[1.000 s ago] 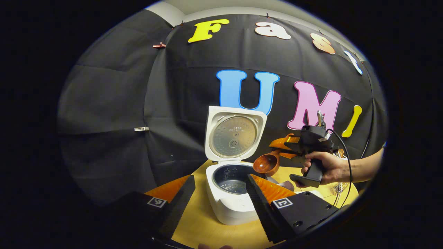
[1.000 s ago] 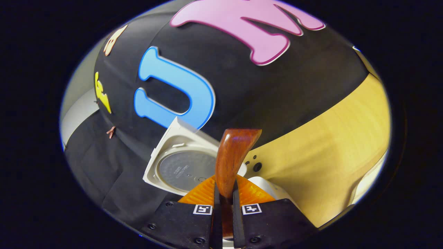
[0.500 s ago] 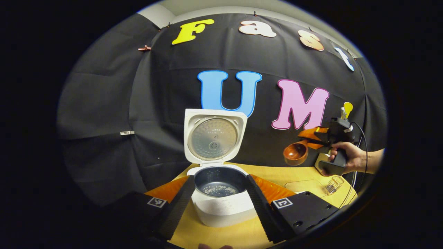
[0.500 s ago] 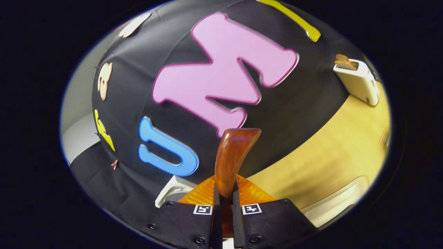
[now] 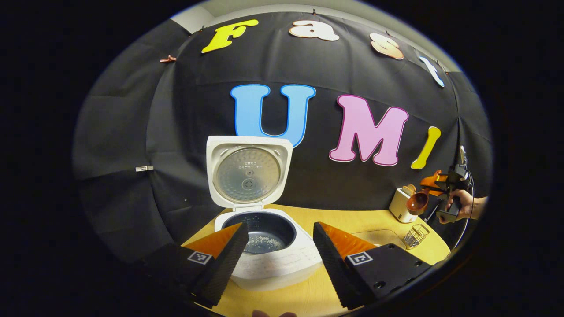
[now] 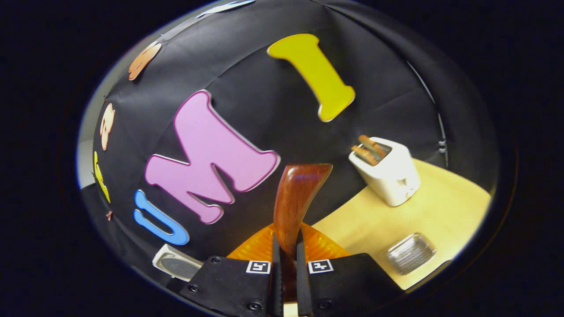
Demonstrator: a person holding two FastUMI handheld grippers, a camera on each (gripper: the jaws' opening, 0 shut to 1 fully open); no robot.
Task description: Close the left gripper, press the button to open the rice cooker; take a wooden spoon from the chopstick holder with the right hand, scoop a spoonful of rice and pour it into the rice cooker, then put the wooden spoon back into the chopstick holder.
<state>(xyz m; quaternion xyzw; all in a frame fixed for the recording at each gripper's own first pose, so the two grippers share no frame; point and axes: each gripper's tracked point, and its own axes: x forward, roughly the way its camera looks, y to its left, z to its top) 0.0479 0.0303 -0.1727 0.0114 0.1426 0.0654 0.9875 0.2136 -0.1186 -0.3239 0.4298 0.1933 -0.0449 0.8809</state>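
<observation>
The white rice cooker [image 5: 269, 259] stands with its lid [image 5: 249, 174] up, and a little rice lies in the dark inner pot [image 5: 264, 240]. My left gripper [image 5: 280, 229] is open just in front of the pot, holding nothing. Far to the right, a hand carries my right gripper [image 5: 434, 184], shut on the wooden spoon [image 5: 417, 201], whose bowl hangs beside the white chopstick holder [image 5: 400, 206]. In the right gripper view the spoon [image 6: 299, 198] rises from between the fingers of the right gripper [image 6: 286, 251]. The holder [image 6: 387, 176] stands ahead to the right with wooden handles [image 6: 369, 147] sticking out.
A small wire basket [image 5: 416, 235] sits on the yellow table [image 5: 361, 220] in front of the holder; the right gripper view shows the basket [image 6: 410, 253] at lower right. A corner of the cooker lid [image 6: 174, 264] is at lower left. The black cloth wall runs behind everything.
The right gripper has carried the spoon from over the cooker out to the right, up to the chopstick holder. The left gripper has turned so the cooker sits further left.
</observation>
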